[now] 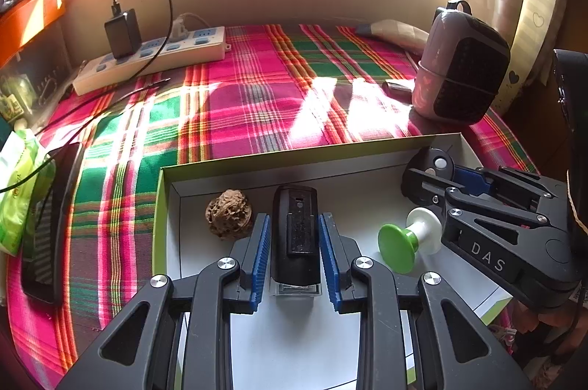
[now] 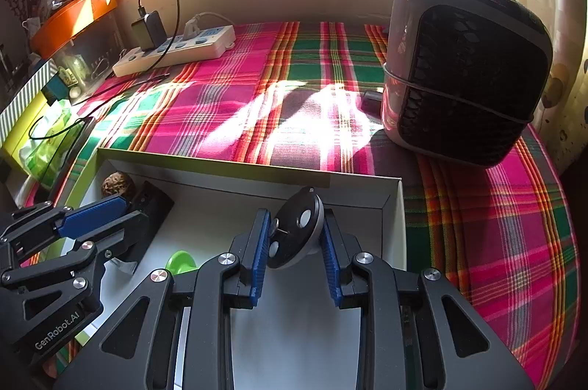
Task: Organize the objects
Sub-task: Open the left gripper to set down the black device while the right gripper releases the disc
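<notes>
White box [image 1: 172,224], one walnut [image 1: 229,214], one green knob [image 1: 398,247], two clamped grippers: left gripper [image 1: 294,243], right gripper [image 2: 296,239]

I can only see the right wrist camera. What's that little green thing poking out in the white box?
Observer: A green-and-white knob, lying on its side in the box.
Operator: What's the other hand-held gripper grabbing?
Observer: The left hand-held gripper is shut on a black rectangular block.
Operator: Is anything hiding behind the big heater?
Observer: Yes, a tan paper-like package lies behind the heater.
</notes>
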Demonstrator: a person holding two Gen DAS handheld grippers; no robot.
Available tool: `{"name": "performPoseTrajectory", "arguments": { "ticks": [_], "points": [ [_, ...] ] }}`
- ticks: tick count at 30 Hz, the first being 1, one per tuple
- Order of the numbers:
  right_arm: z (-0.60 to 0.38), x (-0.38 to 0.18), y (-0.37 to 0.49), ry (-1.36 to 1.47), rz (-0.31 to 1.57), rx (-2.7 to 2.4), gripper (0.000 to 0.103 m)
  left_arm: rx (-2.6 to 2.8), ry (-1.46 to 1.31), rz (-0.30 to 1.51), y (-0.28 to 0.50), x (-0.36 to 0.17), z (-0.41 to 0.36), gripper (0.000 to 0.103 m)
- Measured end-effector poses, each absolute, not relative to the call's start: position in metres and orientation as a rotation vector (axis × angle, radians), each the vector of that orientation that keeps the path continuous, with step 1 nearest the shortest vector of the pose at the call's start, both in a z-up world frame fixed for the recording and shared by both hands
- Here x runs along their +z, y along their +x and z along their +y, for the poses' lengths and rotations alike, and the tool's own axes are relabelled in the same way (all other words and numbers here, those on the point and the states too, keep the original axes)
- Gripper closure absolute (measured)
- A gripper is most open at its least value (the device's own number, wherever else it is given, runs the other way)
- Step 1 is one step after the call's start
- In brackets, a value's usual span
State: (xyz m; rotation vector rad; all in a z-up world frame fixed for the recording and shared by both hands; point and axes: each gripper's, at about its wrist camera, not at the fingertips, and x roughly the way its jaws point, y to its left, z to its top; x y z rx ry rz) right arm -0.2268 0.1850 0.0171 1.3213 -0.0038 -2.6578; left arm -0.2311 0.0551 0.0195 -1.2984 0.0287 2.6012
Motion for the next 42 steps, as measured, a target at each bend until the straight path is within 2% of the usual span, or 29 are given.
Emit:
{"name": "performPoseTrajectory", "arguments": {
  "ticks": [10, 13, 15, 26, 42],
  "points": [
    [0.184, 0.017, -0.226, 1.320, -0.015, -2.662, 0.073, 2.592, -1.310, 0.014, -0.231, 0.019, 0.053, 0.078],
    [0.183, 0.018, -0.224, 1.312, -0.019, -2.658, 0.061, 2.597, -1.303, 0.005, -0.229, 0.020, 0.051, 0.078],
    [0.182, 0.019, -0.222, 1.299, -0.012, -2.665, 0.057, 2.600, -1.296, 0.006, -0.227, 0.022, 0.050, 0.078],
    [0.180, 0.030, -0.202, 1.256, -0.007, -2.710, 0.053, 2.614, -1.246, -0.013, -0.207, 0.032, 0.043, 0.074],
    [0.185, 0.053, -0.141, 1.163, -0.045, -2.778, 0.053, 2.629, -1.148, -0.052, -0.151, 0.053, 0.026, 0.071]
  ]
}}
